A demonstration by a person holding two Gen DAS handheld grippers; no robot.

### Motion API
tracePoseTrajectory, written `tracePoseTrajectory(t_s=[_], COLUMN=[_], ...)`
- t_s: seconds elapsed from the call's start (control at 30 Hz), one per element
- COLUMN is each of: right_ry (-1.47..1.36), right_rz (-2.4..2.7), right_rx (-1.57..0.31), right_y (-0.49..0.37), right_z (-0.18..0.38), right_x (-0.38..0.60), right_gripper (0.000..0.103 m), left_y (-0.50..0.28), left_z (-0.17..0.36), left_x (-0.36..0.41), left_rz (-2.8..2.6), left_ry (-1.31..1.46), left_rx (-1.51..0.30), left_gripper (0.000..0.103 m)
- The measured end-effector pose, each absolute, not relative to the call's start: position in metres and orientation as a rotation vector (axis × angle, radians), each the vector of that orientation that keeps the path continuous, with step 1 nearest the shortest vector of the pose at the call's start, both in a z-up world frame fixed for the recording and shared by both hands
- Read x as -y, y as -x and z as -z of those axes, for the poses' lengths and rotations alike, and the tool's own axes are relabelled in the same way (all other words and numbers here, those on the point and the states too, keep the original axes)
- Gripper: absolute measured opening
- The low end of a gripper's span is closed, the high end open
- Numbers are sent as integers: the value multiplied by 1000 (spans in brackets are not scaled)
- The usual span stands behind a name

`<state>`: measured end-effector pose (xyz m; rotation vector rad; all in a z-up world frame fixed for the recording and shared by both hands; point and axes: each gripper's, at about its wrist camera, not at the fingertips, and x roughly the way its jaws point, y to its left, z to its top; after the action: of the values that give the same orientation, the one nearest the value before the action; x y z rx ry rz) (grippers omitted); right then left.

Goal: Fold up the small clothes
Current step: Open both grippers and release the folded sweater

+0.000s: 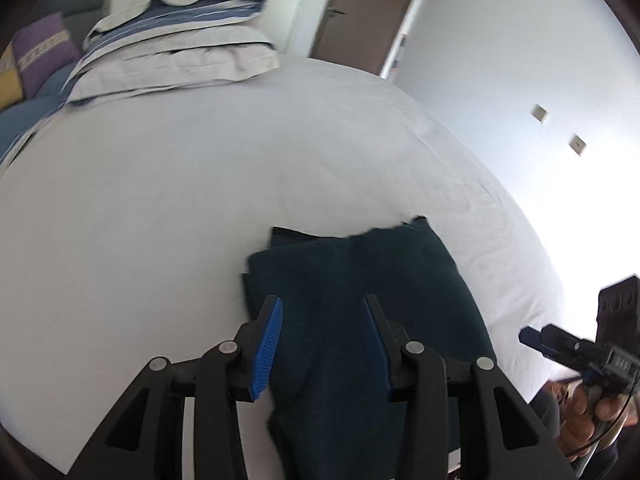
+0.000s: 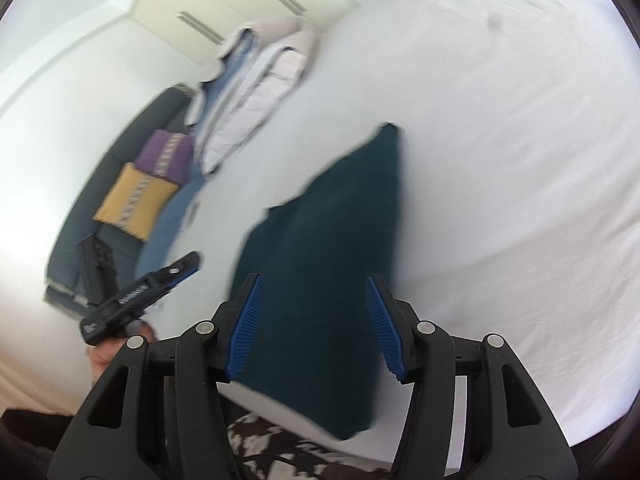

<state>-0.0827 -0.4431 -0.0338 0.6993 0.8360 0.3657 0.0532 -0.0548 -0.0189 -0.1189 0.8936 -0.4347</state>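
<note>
A dark teal folded garment (image 1: 360,300) lies flat on the white bed sheet (image 1: 160,200) near the bed's front edge. It also shows in the right wrist view (image 2: 328,248). My left gripper (image 1: 324,308) is open and empty, hovering just above the garment's near end. My right gripper (image 2: 314,288) is open and empty, also above the garment's near part. The right gripper shows at the right edge of the left wrist view (image 1: 568,344), off the bed. The left gripper shows at the left of the right wrist view (image 2: 140,292).
A stack of folded grey and blue bedding (image 1: 176,44) lies at the far side of the bed. A dark sofa with purple (image 2: 166,156) and yellow (image 2: 134,200) cushions stands beyond. A brown door (image 1: 368,12) and a white wall (image 1: 520,60) are behind.
</note>
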Motion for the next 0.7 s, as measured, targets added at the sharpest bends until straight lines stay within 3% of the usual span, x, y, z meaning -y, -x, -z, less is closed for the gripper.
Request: tracePoseTrajectory(t_s=[0.23,0.7], right_ry=[-738,-769], right_rz=[-386,-337], right_rx=[-944,-984], right_y=[82,114], right_z=[79,121], right_x=[419,445], right_gripper=[50,51], left_y=[-55,-44], left_z=[85,96], left_x=[77,63], left_rz=[448,470], left_ry=[98,139], left_rx=[-1045,-993], left_gripper=[42,43])
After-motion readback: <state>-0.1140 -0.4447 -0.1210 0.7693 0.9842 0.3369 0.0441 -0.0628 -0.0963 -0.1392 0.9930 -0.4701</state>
